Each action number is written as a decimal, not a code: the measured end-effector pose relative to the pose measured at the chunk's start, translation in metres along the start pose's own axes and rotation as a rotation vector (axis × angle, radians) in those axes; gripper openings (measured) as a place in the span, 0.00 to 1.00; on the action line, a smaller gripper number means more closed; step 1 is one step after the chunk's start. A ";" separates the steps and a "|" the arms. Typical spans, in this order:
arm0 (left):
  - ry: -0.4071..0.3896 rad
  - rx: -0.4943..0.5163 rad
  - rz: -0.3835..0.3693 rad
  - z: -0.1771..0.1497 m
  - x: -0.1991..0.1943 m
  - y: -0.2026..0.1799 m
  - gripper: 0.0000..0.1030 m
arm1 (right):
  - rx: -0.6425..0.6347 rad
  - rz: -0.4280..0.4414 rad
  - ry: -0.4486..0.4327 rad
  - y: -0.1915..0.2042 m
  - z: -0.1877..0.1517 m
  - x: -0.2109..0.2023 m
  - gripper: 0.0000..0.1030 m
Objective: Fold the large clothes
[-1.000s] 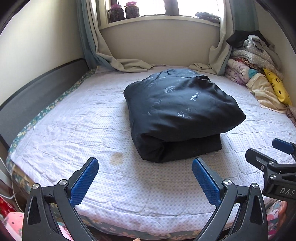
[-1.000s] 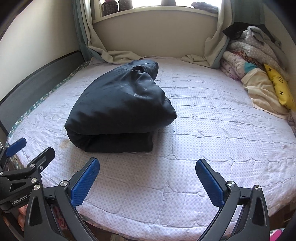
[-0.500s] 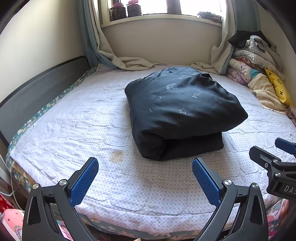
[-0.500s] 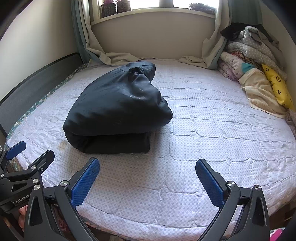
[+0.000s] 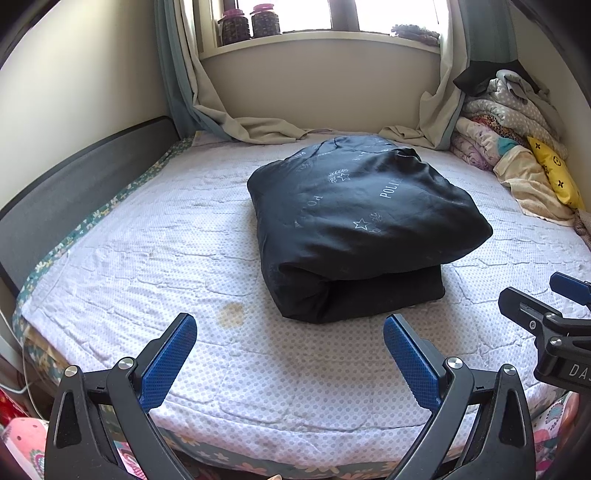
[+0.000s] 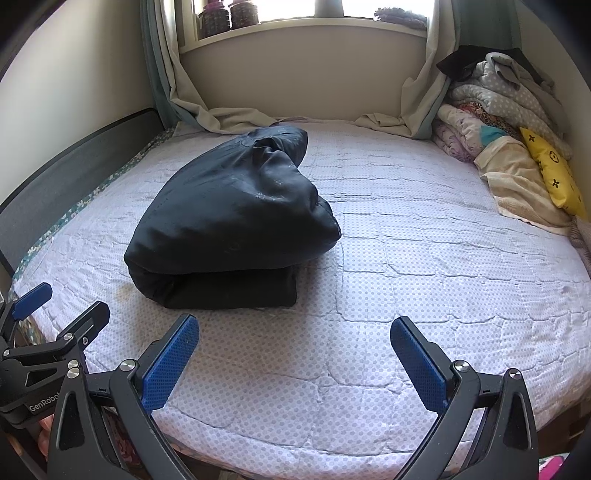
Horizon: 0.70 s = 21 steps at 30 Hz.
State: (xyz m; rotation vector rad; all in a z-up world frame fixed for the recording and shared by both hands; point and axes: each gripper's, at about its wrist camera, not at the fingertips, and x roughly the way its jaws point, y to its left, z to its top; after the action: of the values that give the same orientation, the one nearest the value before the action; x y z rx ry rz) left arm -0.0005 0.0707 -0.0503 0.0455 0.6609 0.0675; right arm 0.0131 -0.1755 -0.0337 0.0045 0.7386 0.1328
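Judging the progress: the fold looks finished or very close to it; nothing is held by either tool at this moment.
Garment: the large dark garment (image 5: 362,229) lies as one thick bundle, a puffy upper layer doubled over a flatter lower layer, with pale stars and letters printed on top.
Place of the garment: about the middle of the bed (image 5: 155,243), a little toward the left side, well apart from the pile at the right edge.
What is left: maybe only to press the swollen top layer flatter or square the edges; I judge this from the bulging shape, and I cannot say whether another fold is planned.
Left tool (image 5: 290,356): jaws spread wide, empty, hovering over the near edge of the bed, short of the bundle.
Right tool (image 6: 295,360): also spread wide and empty, beside the left one, pointing at bare mattress to the right of the bundle.
Surface: a quilted pale cover with small dots, wrinkled, with a yellowish stain (image 5: 231,314) near the bundle's front left corner.
Room: a window sill with two jars (image 5: 248,23), curtains (image 5: 236,122) falling onto the bed, a dark headboard (image 5: 74,184) at the left, and a pile of bedding (image 5: 517,133) with a yellow cushion (image 5: 556,173) at the right.
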 end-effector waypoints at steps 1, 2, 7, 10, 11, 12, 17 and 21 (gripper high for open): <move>0.000 -0.001 0.001 0.000 0.000 0.000 0.99 | 0.002 0.000 0.000 0.000 0.000 0.000 1.00; 0.000 -0.003 0.002 0.000 0.000 0.000 0.99 | 0.004 0.000 0.000 -0.001 0.000 0.000 1.00; -0.001 -0.005 0.006 0.001 0.000 0.001 0.99 | 0.006 -0.001 0.000 -0.002 0.000 0.000 1.00; -0.003 -0.004 0.007 0.001 0.001 0.002 0.99 | 0.006 -0.001 -0.001 -0.002 0.000 0.000 1.00; -0.003 -0.003 0.008 0.001 0.001 0.002 0.99 | 0.006 -0.002 -0.002 -0.002 0.000 0.000 1.00; -0.002 -0.002 0.009 0.001 0.002 0.002 0.99 | 0.006 -0.002 -0.001 -0.002 0.000 0.000 1.00; -0.006 0.000 0.014 0.002 0.002 0.002 0.99 | 0.011 -0.002 -0.004 -0.004 0.000 -0.001 1.00; -0.008 0.001 0.020 0.002 0.002 0.001 0.99 | 0.010 0.000 -0.004 -0.004 0.000 -0.001 1.00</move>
State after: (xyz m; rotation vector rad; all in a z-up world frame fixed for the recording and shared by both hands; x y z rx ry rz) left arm 0.0022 0.0722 -0.0499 0.0538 0.6521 0.0863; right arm 0.0133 -0.1794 -0.0332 0.0141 0.7355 0.1288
